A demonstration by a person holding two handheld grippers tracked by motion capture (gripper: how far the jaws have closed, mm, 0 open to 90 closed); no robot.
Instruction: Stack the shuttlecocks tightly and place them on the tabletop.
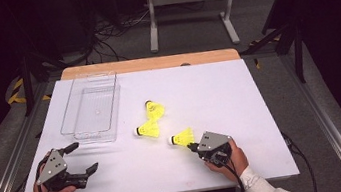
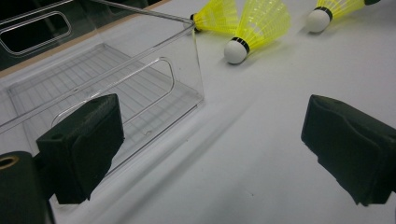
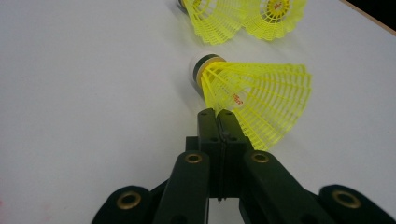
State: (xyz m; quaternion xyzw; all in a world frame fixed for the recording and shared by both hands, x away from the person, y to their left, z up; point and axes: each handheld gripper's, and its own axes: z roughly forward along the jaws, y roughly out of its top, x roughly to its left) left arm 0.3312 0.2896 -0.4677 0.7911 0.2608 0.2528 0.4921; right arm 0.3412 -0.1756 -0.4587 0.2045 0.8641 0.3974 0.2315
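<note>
The white table (image 1: 244, 131) carried everything, and on it the clear plastic bin (image 1: 90, 108) was the largest item, lying beyond the left gripper (image 1: 84, 158), just ahead of that gripper's own left-hand finger (image 2: 81, 147) in the left gripper view. The left gripper sat low near the table's near edge with its two black fingers spread wide apart, and nothing lay between them but bare table.

The right gripper (image 3: 218, 115) had its fingers pressed flat together, tips meeting. Whether they pinched the rim of the nearest shuttlecock (image 3: 254, 98) or merely touched it could not be told; in the right gripper view the tips sat right against the lower edge of its skirt.

That shuttlecock lay on its side directly in front of the closed fingertips. Its long axis ran across the fingers' line rather than along it: the cork end pointed away to the left of the tips, and the flared skirt opened toward the right. It was bright yellow, with a mesh-like ribbed plastic skirt, a white rounded cork, a dark band with a yellow ring at the neck, and a small red mark on the skirt.

Two more yellow shuttlecocks (image 1: 150, 121) lay farther beyond the fingertips, skirts touching.
</note>
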